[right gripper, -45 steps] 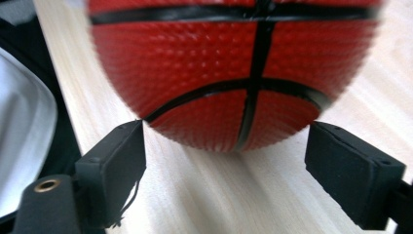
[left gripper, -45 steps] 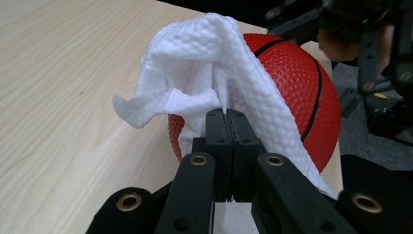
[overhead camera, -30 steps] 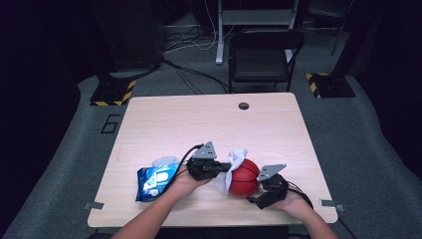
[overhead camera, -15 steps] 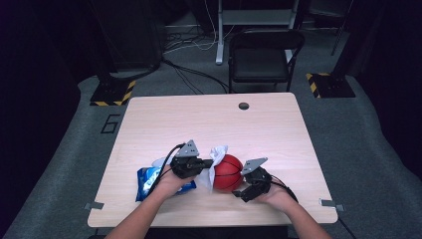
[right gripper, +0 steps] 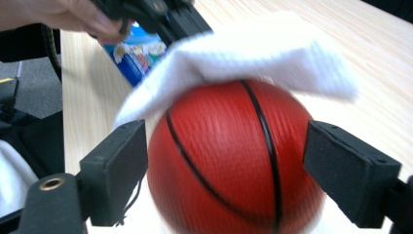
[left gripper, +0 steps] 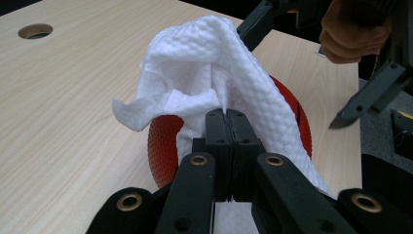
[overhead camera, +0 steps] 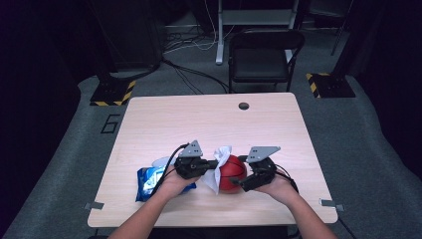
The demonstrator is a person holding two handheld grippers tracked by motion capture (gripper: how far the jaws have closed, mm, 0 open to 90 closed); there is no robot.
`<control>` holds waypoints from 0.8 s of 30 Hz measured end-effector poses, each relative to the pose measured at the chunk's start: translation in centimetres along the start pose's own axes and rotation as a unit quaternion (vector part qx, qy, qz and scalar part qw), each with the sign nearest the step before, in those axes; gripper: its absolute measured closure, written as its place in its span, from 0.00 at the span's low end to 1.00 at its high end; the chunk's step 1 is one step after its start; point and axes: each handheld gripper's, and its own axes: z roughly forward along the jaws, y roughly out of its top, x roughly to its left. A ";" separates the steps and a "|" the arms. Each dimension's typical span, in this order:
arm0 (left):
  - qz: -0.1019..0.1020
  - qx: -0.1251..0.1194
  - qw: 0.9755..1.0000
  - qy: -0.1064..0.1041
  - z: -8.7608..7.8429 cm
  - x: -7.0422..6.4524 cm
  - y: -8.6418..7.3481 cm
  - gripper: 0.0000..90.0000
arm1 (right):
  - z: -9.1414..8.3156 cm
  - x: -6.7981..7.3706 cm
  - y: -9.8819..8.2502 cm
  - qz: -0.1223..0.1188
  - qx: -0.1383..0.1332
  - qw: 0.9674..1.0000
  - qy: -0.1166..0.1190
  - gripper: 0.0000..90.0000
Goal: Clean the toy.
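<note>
A red ball with black seams (overhead camera: 234,174) sits near the table's front edge, between the pads of my right gripper (overhead camera: 238,175). In the right gripper view the ball (right gripper: 229,161) fills the gap between the two black pads (right gripper: 117,165). The jaws have just been closing and now press on its sides. My left gripper (overhead camera: 215,163) is shut on a white paper wipe (overhead camera: 222,153). In the left gripper view its jaws (left gripper: 226,114) pinch the wipe (left gripper: 214,63), which drapes over the top of the ball (left gripper: 163,141).
A blue pack of wipes (overhead camera: 149,180) lies under the left forearm, left of the ball. The light wooden table (overhead camera: 199,124) has a round cable hole (overhead camera: 243,106) at the back. A black chair (overhead camera: 263,55) stands beyond it.
Both hands and the ball have shifted left. My right gripper has closed in around the ball and risen a little. The wipe now lies over the ball's top.
</note>
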 end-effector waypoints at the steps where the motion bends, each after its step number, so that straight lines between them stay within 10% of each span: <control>1: 0.000 0.001 1.000 0.002 0.0 0.0 0.0 0.99 | 0.4 0.2 0.4 -0.007 0.001 1.000 -0.005 0.16; 5: 0.003 0.007 1.000 0.007 -0.3 0.2 -0.1 0.98 | 1.0 -0.1 0.2 -0.018 0.023 0.999 -0.031 0.14; 17: -0.007 0.020 1.000 0.004 0.7 0.3 -1.2 0.99 | -1.8 -1.2 -3.3 0.022 0.024 0.999 -0.001 0.26; 20: -0.003 0.017 1.000 -0.001 1.0 0.1 -0.8 0.99 | -2.5 -0.6 -2.2 0.016 -0.021 1.000 0.007 0.25; 24: 0.005 0.015 1.000 -0.012 1.6 -0.6 0.1 0.99 | -1.3 0.2 -0.2 -0.016 -0.011 1.000 -0.008 0.21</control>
